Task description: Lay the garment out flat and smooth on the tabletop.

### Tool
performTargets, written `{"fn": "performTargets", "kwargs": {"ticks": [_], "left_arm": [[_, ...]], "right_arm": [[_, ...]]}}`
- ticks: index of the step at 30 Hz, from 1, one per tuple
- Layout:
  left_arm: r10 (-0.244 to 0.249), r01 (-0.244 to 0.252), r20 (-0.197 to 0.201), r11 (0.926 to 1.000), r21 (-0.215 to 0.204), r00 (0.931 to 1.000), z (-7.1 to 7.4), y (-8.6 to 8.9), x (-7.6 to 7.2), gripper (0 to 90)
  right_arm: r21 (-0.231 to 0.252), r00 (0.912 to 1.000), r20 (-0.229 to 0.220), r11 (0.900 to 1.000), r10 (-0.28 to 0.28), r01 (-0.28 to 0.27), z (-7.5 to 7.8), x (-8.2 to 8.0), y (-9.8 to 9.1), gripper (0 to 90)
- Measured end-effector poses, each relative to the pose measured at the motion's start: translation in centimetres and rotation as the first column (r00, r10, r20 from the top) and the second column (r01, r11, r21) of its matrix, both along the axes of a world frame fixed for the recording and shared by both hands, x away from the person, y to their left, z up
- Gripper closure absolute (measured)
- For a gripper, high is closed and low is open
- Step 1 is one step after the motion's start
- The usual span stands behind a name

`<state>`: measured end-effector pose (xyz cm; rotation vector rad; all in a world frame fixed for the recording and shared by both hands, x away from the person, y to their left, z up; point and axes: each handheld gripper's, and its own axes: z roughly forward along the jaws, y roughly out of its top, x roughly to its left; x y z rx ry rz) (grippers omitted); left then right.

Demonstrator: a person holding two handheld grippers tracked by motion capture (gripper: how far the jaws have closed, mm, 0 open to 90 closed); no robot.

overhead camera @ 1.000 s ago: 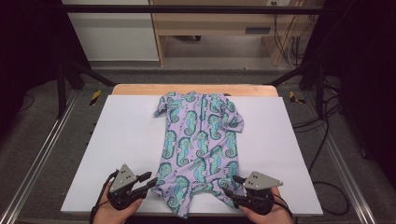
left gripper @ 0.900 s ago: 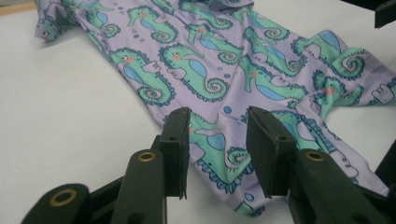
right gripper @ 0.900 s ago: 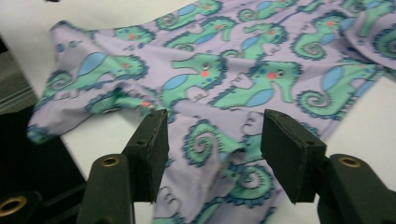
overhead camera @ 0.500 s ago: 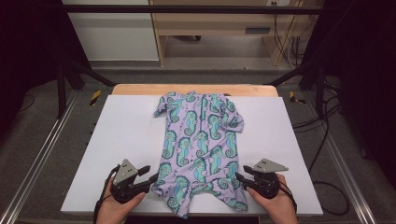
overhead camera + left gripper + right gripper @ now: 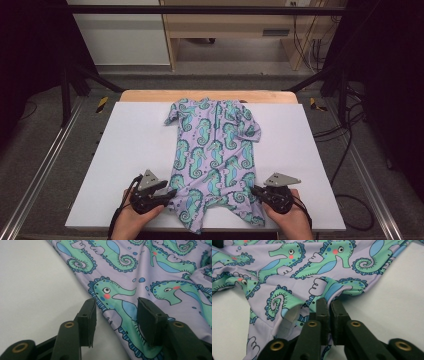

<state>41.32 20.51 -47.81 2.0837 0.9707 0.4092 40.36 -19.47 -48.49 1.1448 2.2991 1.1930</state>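
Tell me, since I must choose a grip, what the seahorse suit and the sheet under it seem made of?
The seahorse suit looks like thin, stretchy knit, perhaps swimwear fabric: smooth, faintly shiny, folding softly where the right claw pinches its edge. The white sheet looks like matte paper or board, flat and without wrinkles; which one I cannot tell.

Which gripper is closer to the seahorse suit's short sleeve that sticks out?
Right. The right gripper pinches the suit's hem below that sleeve; the left gripper sits at the opposite edge.

My left gripper (image 5: 167,192) and right gripper (image 5: 254,190) are matte black with brass-coloured rivets. Each carries a grey three-cornered plate and a black cable.
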Motion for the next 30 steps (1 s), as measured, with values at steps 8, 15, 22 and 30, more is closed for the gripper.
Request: {"fn": "performTargets", "kwargs": {"ticks": [8,15,22,30], "left_arm": [[-0.002,0.002,-0.008,0.9998,0.021,1.0000,-0.4,-0.1,0.3,53.5],[-0.006,0.006,-0.011,0.9998,0.021,0.9999,-0.4,-0.6,0.8,53.6],[-0.012,0.013,-0.019,0.9997,0.022,0.9997,-0.6,-0.5,1.0,56.2],[-0.053,0.053,-0.016,0.9980,0.034,0.9985,-0.6,-0.7,0.6,70.4]], "right_arm": [[0.001,0.9997,-0.026,1.0000,0.003,-0.003,-0.4,-1.8,-1.5,88.3],[0.039,0.9992,-0.009,0.9985,-0.038,0.039,-0.2,-1.6,-1.8,63.6],[0.055,0.9982,0.017,0.9969,-0.057,0.056,0.1,-0.3,-1.2,42.4],[0.019,0.9997,0.001,0.9995,-0.025,0.025,-0.4,0.2,-0.3,45.2]]}}
